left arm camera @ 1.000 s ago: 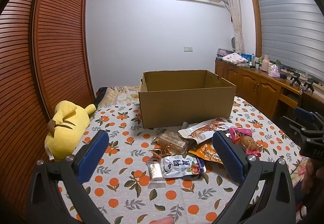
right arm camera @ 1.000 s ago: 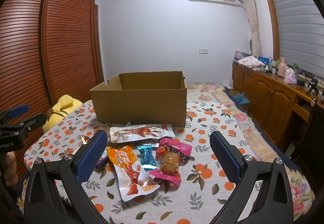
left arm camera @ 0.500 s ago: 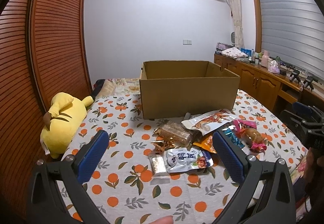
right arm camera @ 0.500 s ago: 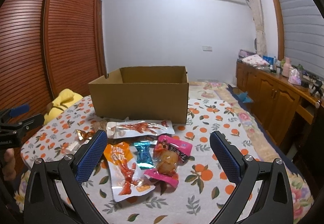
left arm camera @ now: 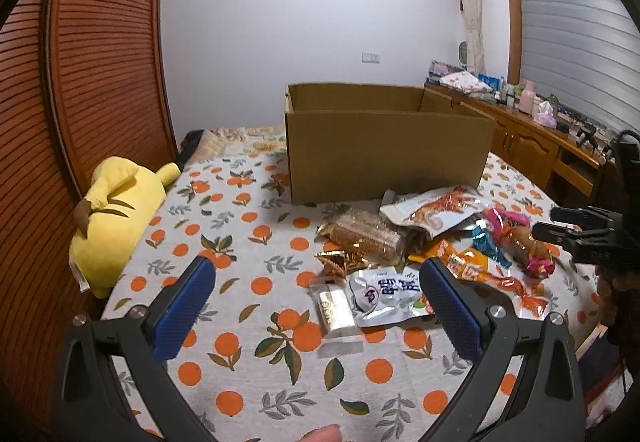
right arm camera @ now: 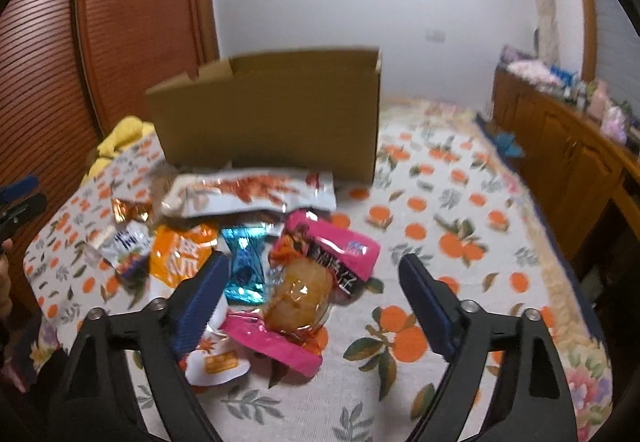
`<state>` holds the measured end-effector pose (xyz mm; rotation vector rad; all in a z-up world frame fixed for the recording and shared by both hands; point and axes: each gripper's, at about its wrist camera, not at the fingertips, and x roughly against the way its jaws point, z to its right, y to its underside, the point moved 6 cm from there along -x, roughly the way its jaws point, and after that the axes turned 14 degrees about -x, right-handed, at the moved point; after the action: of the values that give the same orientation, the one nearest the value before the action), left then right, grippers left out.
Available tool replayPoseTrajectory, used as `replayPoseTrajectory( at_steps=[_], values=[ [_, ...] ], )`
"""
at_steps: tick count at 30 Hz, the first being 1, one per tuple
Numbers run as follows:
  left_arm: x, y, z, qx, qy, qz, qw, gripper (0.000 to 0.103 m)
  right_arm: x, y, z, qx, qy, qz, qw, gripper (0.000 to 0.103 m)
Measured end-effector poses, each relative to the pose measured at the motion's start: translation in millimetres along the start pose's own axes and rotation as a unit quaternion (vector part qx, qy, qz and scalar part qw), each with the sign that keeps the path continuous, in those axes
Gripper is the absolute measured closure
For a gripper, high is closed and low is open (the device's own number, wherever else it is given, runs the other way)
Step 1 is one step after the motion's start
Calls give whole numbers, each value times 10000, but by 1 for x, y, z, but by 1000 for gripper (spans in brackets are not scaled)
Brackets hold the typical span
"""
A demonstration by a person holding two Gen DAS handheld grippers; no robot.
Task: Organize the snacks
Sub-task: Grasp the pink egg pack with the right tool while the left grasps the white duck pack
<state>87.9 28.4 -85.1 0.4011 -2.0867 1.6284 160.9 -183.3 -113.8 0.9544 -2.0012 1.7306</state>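
Several snack packets lie in a heap on the orange-print tablecloth in front of an open cardboard box (left arm camera: 388,154), which also shows in the right wrist view (right arm camera: 268,122). My left gripper (left arm camera: 316,298) is open and empty, above a small clear packet (left arm camera: 334,308) and a silver pouch (left arm camera: 386,296). My right gripper (right arm camera: 314,296) is open and empty, close over a pink-wrapped snack (right arm camera: 308,286), with a blue candy (right arm camera: 244,266), an orange pouch (right arm camera: 180,254) and a long white pouch (right arm camera: 252,194) nearby. The right gripper also shows at the edge of the left wrist view (left arm camera: 584,234).
A yellow plush toy (left arm camera: 112,218) lies at the table's left edge by the slatted wooden wardrobe (left arm camera: 80,82). A wooden sideboard (right arm camera: 568,146) with clutter runs along the right wall. A golden wrapped bar (left arm camera: 364,234) and gold foil candy (left arm camera: 340,260) lie among the snacks.
Both grippers have moved forward and down toward the snack heap; the right one tilted down and now hovers close over the pink snack. Both stay open.
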Motion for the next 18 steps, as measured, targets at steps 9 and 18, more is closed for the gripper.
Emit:
replayPoseTrajectory(
  at_steps=[9,18],
  values=[
    [-33,12,12,-91,431,-505,9978,1,-40,5,5,-97,-89,-723,9973,30],
    [-59,12,33,-146,762,-935,9926,2,-51,8,9,-157,-32,-904,9958,37]
  ],
)
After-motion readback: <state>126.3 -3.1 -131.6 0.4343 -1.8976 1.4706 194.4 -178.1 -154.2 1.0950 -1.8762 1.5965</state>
